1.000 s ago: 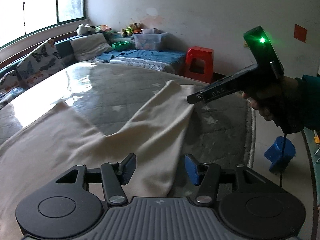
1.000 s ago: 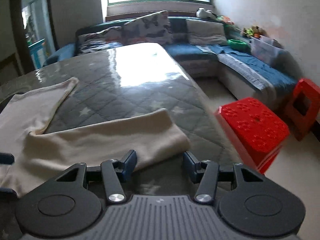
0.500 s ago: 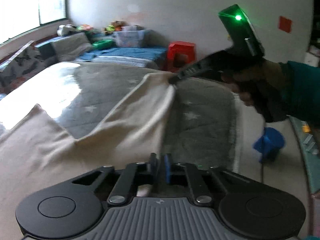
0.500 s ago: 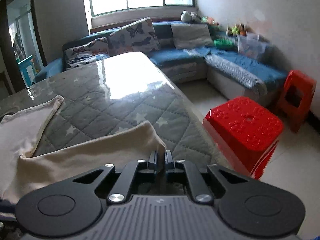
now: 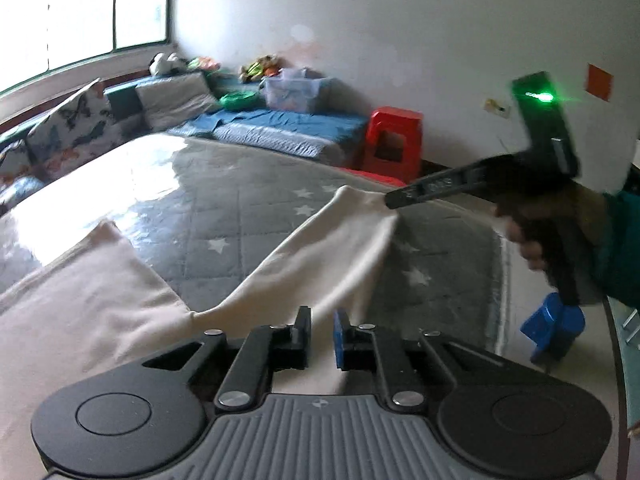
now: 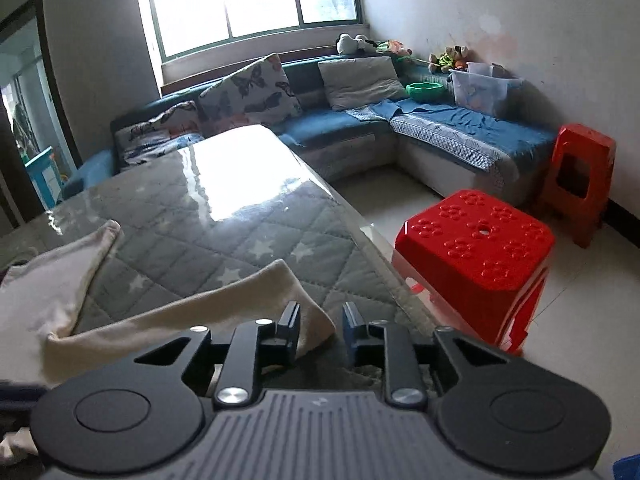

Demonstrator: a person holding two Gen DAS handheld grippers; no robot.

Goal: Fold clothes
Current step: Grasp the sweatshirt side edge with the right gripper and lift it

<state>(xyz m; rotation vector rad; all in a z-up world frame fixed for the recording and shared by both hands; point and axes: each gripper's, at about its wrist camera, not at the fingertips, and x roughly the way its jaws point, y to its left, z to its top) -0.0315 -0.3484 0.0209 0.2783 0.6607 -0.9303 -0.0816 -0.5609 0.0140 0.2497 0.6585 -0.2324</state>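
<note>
Cream garment (image 5: 120, 300) spread lower left on grey quilted table (image 5: 248, 216), left gripper (image 5: 321, 334) bottom center with narrow gap over cloth, nothing pinched, right gripper (image 6: 321, 330) slightly parted at sleeve end (image 6: 296, 300).

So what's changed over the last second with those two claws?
The left claw and right claw pinched shut on the cream garment half a second ago. Now both have parted again, apparently letting go. The garment stays spread on the grey quilted table.

Both wrist views sit low and close — sharing the quilted table (image 5: 248, 216).
</note>
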